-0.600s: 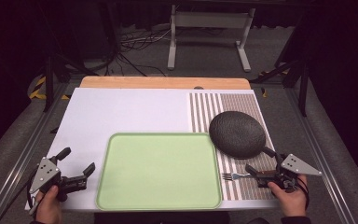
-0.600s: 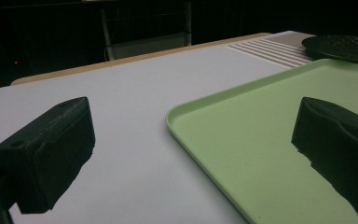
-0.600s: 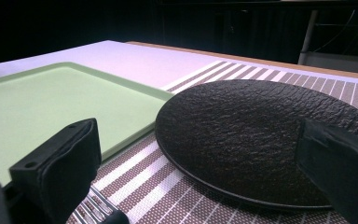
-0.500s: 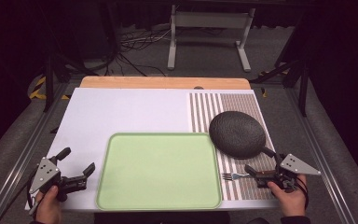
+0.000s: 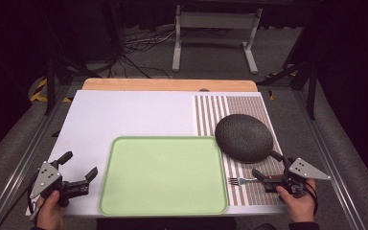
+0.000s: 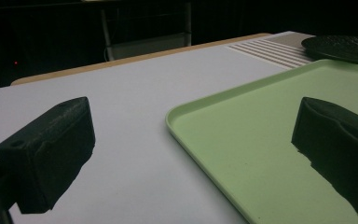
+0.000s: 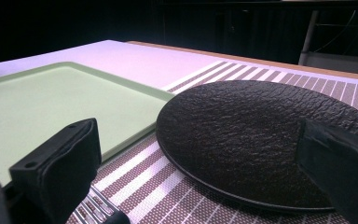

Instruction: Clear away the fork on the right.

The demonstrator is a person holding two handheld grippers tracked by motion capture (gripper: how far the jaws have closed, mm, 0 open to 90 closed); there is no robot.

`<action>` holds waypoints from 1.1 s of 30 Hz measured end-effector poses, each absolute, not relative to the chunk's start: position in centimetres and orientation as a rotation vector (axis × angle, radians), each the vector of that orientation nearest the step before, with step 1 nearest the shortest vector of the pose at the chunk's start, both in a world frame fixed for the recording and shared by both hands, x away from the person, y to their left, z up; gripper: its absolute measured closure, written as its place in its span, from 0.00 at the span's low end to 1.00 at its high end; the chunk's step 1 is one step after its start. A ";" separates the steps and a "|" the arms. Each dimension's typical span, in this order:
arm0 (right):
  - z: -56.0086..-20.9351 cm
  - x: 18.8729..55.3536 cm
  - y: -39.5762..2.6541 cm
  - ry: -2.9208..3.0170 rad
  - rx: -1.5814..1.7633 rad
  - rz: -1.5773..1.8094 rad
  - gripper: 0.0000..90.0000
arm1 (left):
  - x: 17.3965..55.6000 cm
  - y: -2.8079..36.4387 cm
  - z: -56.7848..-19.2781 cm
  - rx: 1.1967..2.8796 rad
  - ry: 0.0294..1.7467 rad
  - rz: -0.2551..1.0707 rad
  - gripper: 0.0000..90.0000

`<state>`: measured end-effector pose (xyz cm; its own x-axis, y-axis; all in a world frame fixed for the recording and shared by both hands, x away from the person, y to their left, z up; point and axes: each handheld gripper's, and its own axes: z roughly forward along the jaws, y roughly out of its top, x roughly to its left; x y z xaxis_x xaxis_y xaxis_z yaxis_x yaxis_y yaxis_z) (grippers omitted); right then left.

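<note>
Fork [image 5: 242,181] lies at lower right of the high view, on the striped placemat [image 5: 235,108], tines pointing toward the green tray [image 5: 163,175] and just short of its right rim. Handle end runs under the right gripper [image 5: 268,170]. In the right gripper view the tines [image 7: 93,207] sit at the bottom left, below the near finger.

Change over the last half second: almost none. Right gripper stays in the same spot over the fork handle, fingers spread, not clenched on anything. Black plate [image 5: 243,137] sits unmoved just above it, overlapping the placemat and touching the tray's upper right corner. Left gripper [image 5: 79,172] stays parked at lower left on the white tabletop [image 5: 139,112], fingers released, one hanging over the tray's edge in the left gripper view.

Reading: a pause rather than a move. The fork is not yet picked up; the right hand looks poised at the handle, so a grasp seems the likely step in hand. Tray is bare.
</note>
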<state>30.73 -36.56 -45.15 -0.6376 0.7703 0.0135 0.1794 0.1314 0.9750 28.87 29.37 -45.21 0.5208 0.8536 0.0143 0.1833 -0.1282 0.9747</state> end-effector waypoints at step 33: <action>-42.4 34.1 -34.2 2.094 0.922 1.433 0.02 | 28.9 29.3 -45.3 1.637 0.898 0.747 0.00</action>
<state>34.06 -34.15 -42.38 -0.6821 0.7311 0.0134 0.2774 0.2417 0.9298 28.86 29.28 -45.25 0.5187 0.8545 0.0274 0.1822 -0.1418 0.9730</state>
